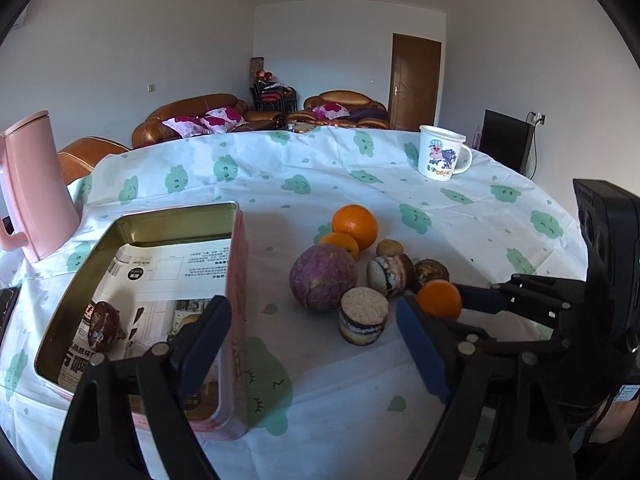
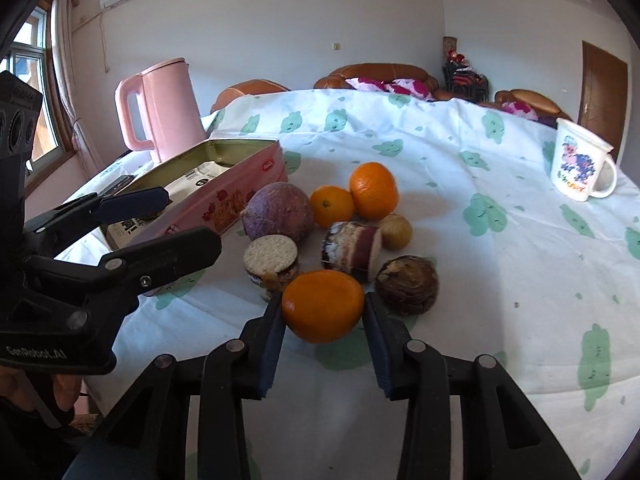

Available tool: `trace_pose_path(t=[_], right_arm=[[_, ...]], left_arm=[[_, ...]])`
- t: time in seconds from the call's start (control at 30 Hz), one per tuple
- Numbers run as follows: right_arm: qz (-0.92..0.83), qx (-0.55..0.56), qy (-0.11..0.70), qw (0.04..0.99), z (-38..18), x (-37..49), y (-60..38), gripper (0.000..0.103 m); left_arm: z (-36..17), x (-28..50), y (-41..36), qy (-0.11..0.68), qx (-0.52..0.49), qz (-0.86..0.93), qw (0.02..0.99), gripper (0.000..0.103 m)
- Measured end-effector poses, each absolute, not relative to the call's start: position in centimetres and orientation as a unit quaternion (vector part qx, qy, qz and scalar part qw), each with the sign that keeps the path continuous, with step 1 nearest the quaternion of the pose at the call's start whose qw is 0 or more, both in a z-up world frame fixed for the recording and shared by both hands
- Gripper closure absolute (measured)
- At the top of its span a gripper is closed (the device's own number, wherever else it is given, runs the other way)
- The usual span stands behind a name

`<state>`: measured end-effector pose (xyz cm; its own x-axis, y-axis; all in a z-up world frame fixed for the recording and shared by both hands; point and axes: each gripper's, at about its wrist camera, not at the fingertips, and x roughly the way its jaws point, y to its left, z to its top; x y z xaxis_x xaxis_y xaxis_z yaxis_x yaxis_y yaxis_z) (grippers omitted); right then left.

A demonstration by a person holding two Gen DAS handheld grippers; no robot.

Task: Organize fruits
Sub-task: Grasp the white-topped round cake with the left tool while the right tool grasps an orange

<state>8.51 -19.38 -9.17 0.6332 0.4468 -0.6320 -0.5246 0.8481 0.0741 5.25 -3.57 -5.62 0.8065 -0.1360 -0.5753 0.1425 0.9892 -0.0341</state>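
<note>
Right gripper (image 2: 324, 312): its 2 blue-padded fingers are closed against the sides of a small orange (image 2: 323, 306), 1 pad on each flank; from the left wrist camera the same gripper (image 1: 440, 300) comes in from the right with the orange (image 1: 439, 299) between its tips.
Held orange: at the near edge of the fruit cluster, low over the tablecloth (image 2: 500, 240); whether it still touches the cloth cannot be told.
Left gripper (image 1: 316, 344): jaws spread wide apart and holding nothing; the left finger (image 1: 200, 340) stands over the tin's near right wall, the right finger (image 1: 420, 344) over the cloth.
Tin box (image 1: 236, 280): pink, rectangular, open, lined with printed paper, lying left of the fruit; 1 dark brown round fruit (image 1: 105, 325) lies inside near its left wall.
Fruit cluster: a large purple round fruit (image 1: 323, 277) just right of the tin, 2 oranges behind it, the bigger (image 1: 354, 225) touching the smaller (image 1: 341, 243).
Cut pieces: a short cylinder with a pale cut top (image 1: 364, 315) stands in front of the purple fruit; a striped piece (image 1: 390, 274) lies on its side beside it.
Small items: a yellowish-brown round one (image 1: 389, 248) behind the striped piece, a dark brown one (image 1: 431, 273) to its right.
Pink kettle (image 1: 34, 188): upright at the far left, behind the tin.
Cartoon mug (image 1: 440, 158): upright at the far right of the table, well apart from the fruit.
</note>
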Motion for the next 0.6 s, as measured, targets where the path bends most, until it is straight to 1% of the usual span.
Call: trace_pose_path(t=[0.07,0.2,0.23,0.37,0.5,0.53,0.57,0.6], right_arm=[[0.240,-0.059,0.319,0.915,-8.8,8.6,-20.6,0.062],[0.209,-0.046,0.309,0.927,-8.8,9.2,-22.5,0.062],[0.213,-0.042,0.309,0.926,-8.8,9.3,-22.6,0.062],[0.207,-0.060,0.301,0.929,-8.8,9.0,-22.3,0.062],[0.210,-0.049,0.299,0.930,-8.7,9.0,-22.6,0.062],[0.208,-0.051,0.297,0.930,-8.8,8.9,-22.5,0.062],[0.207,-0.054,0.295,0.931,-8.8,8.8,-22.4,0.062],[0.207,-0.055,0.292,0.932,-8.7,8.7,-22.4,0.062]], left_arm=[[-5.8,5.5,-4.3,0.309,0.009,-0.082,0.948,0.028],[-6.7,6.8,-5.8,0.334,0.017,-0.096,0.938,0.039],[-7.0,7.2,-6.0,0.343,0.014,-0.099,0.934,0.044],[-7.5,8.0,-6.8,0.359,0.015,-0.104,0.928,0.051],[-7.7,8.7,-7.4,0.360,0.029,-0.091,0.928,0.053],[-7.7,8.8,-7.5,0.358,0.031,-0.088,0.929,0.061],[-7.8,8.8,-7.5,0.356,0.034,-0.086,0.930,0.067],[-7.8,8.7,-7.4,0.356,0.034,-0.088,0.930,0.067]])
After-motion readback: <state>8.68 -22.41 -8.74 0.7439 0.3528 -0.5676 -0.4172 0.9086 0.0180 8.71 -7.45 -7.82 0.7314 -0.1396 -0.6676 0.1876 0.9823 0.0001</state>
